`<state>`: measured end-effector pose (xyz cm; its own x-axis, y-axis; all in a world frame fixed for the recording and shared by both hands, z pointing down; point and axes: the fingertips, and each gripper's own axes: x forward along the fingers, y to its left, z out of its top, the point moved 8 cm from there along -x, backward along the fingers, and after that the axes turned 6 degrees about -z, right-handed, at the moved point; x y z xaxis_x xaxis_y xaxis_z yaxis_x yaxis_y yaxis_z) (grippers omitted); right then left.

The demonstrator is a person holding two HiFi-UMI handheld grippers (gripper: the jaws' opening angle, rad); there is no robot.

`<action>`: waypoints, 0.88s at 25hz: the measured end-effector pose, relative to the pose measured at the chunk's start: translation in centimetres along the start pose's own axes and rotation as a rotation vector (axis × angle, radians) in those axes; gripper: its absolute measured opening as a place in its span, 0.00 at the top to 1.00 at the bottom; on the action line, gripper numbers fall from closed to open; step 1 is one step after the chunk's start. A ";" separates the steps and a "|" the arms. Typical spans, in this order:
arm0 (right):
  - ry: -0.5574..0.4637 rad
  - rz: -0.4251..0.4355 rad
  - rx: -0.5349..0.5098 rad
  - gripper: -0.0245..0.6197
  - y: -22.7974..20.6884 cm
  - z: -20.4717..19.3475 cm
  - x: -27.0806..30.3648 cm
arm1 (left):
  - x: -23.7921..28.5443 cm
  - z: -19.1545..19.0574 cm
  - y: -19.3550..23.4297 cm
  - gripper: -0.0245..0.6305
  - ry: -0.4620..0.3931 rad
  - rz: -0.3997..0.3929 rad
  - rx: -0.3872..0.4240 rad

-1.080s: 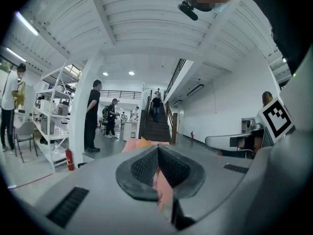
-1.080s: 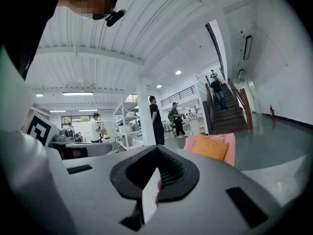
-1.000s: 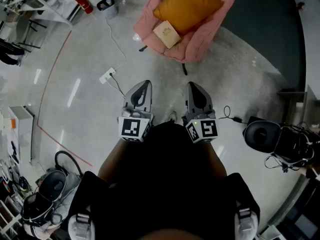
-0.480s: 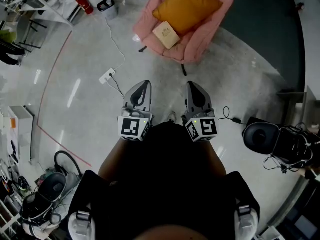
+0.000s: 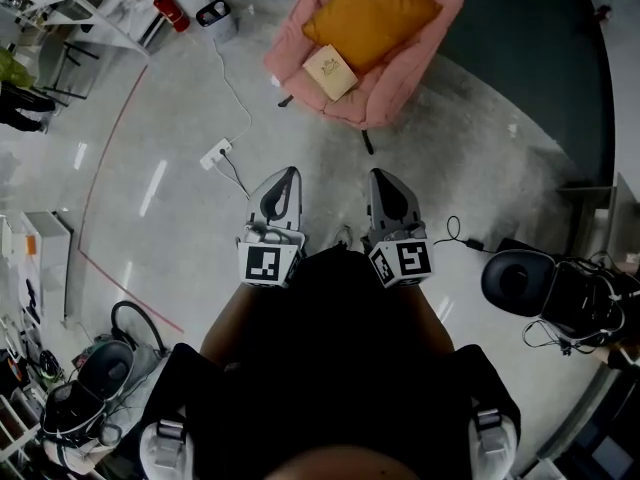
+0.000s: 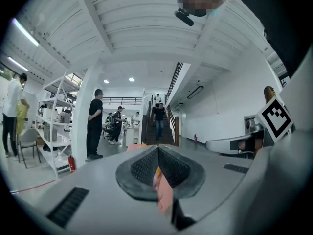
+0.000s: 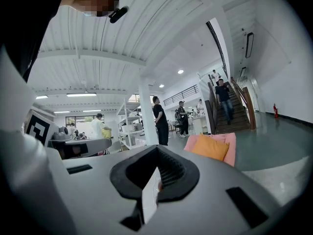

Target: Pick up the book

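A beige book (image 5: 331,71) lies on the seat of a pink armchair (image 5: 405,78), against an orange cushion (image 5: 372,13), at the top of the head view. Both grippers are held close to the person's body, side by side, pointing level toward the chair and well short of it. My left gripper (image 5: 285,174) is shut and holds nothing; its ribbed pads meet in the left gripper view (image 6: 157,150). My right gripper (image 5: 381,175) also looks shut and holds nothing (image 7: 156,152). The right gripper view shows the armchair (image 7: 230,153) and cushion (image 7: 211,147) ahead, but not the book.
A white power strip (image 5: 215,152) with its cable lies on the floor left of the grippers. A red fire extinguisher (image 5: 169,10) and shelves (image 5: 60,3) stand at the upper left. A black chair (image 5: 520,280) with cables is at the right. Several people (image 6: 94,124) stand ahead; stairs (image 6: 159,131) behind.
The head view has shifted slightly, so the armchair sits a little higher and further left. Both grippers hold nearly the same pose and stay shut.
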<state>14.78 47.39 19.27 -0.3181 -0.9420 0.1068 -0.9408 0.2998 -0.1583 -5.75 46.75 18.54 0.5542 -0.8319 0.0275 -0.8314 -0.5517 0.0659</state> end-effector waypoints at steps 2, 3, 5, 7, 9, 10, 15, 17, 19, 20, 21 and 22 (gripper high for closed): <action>0.007 0.011 -0.004 0.96 -0.7 -0.2 -0.4 | 0.4 -0.2 -0.8 0.96 0.011 0.013 -0.005; 0.011 0.019 -0.004 0.96 -1.1 -0.2 -0.6 | 0.6 -0.2 -1.2 0.96 0.013 0.019 -0.007; 0.019 0.036 0.002 0.96 -2.0 -0.3 -0.9 | 1.0 -0.1 -2.2 0.96 0.009 0.026 0.003; 0.017 0.048 0.007 0.96 -3.0 -0.2 -1.0 | 1.3 0.0 -3.2 0.96 0.009 0.027 0.023; 0.011 0.055 0.006 0.96 -3.8 -0.2 -1.1 | 1.4 -0.3 -4.0 0.96 0.019 0.029 0.030; 0.009 0.058 0.003 0.96 -4.1 -0.2 -1.2 | 1.5 -0.4 -4.4 0.96 0.024 0.031 0.027; 0.001 0.063 0.011 0.96 -4.9 0.0 -1.2 | 1.9 -0.7 -5.2 0.96 0.046 0.018 0.015; 0.011 0.066 0.015 0.96 -4.8 0.1 -0.9 | 2.4 -0.4 -5.2 0.96 0.054 0.009 0.013; 0.022 0.069 0.013 0.96 -4.7 0.0 -0.4 | 2.8 -0.4 -4.9 0.96 0.060 0.004 0.015; 0.024 0.069 0.011 0.96 -4.7 -0.1 0.0 | 3.1 -0.5 -4.7 0.96 0.063 0.000 0.018; 0.024 0.067 0.009 0.96 -4.8 -0.2 0.5 | 3.6 -0.7 -4.4 0.96 0.064 -0.005 0.020; 0.023 0.063 0.008 0.96 -4.9 -0.3 1.0 | 4.1 -0.9 -4.1 0.96 0.063 -0.011 0.020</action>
<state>19.04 45.00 20.48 -0.3794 -0.9176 0.1189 -0.9179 0.3570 -0.1733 -0.08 45.62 19.25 0.5645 -0.8206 0.0894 -0.8254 -0.5627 0.0466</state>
